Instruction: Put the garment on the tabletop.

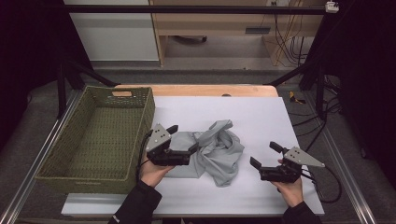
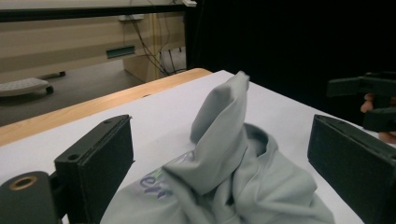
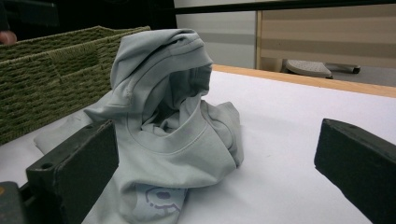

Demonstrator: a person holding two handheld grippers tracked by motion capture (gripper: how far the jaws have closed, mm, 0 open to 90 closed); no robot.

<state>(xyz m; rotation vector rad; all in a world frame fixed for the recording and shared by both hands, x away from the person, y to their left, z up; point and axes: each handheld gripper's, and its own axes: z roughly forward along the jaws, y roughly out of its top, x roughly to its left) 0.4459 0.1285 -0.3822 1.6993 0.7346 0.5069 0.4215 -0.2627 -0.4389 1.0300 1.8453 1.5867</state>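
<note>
Far left of the white table sheet (image 1: 261,116): woven olive-green rectangular basket (image 1: 100,135), open top, nothing inside.

Just right of the basket wall: left gripper (image 1: 183,139), 2 black jaws spread wide, gripping nothing. Near jaw over the left edge of the crumpled pale grey cotton T-shirt (image 1: 215,151); contact impossible to judge from the high view. Through the left gripper view, same shirt (image 2: 224,172) sitting low between the 2 jaws, a raised fold peaking ahead, a bit of printed lettering near the closer jaw.

Centre: shirt bunched in 1 heap on the sheet, long axis running roughly from near-left to far-right, ribbed collar turned toward the right side. Well clear of the basket rim, though close to it.

Right: right gripper (image 1: 266,156), jaws likewise parted, clamped on nothing, standing apart from the shirt's right edge with bare sheet between. From the right gripper view, shirt (image 3: 173,126) ahead and toward the left jaw, basket (image 3: 42,79) behind it.

Judgement: left gripper clearly nearer, cloth already inside its span; closing there looks the shorter path. Right gripper needing a reach leftward first. Basket lying left of the shirt, so any carry probably heading that way.
</note>
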